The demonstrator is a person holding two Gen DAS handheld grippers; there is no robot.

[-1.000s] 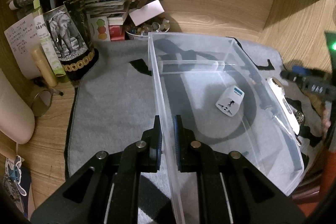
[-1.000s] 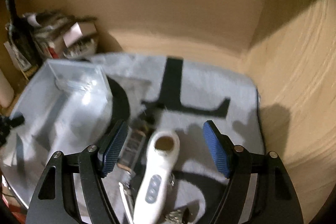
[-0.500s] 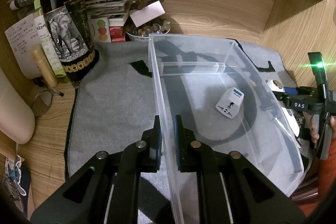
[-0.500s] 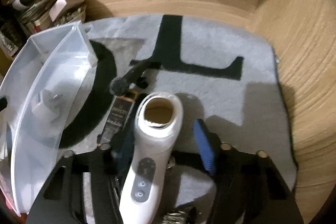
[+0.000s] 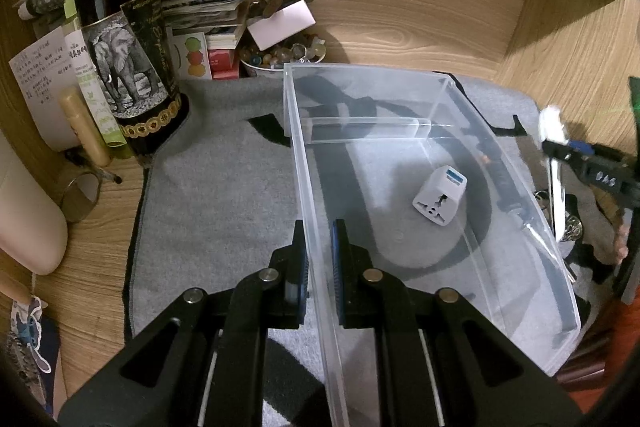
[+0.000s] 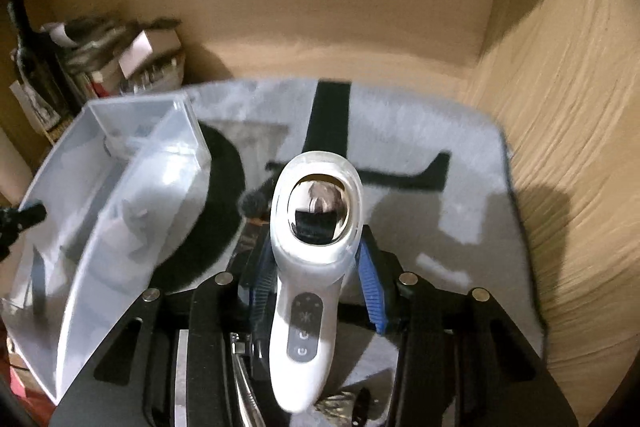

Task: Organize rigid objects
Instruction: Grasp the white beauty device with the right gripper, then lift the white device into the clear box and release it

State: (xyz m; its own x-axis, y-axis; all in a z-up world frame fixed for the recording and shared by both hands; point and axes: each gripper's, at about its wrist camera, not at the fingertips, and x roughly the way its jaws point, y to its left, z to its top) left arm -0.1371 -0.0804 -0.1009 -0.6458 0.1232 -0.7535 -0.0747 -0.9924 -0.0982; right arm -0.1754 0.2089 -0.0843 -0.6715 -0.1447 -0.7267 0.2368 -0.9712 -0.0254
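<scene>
The right tongs (image 6: 316, 291) were closing on the neck of a white handheld device (image 6: 312, 259), which sat between the blue pads — a second earlier those jaws had stood wide on either side of it as it lay on the grey mat (image 6: 460, 227). Its mirrored head now sat mid-frame, seemingly lifted off the mat, with a dark brush (image 6: 253, 205) left lying just behind it. The left tongs (image 5: 318, 267) had not moved: they were clamped on the near wall of the clear plastic bin (image 5: 500, 163), holding it steady at the centre of the left view. Inside the bin lay a white plug adapter (image 5: 440, 195). I judged the device was headed for the bin next.
</scene>
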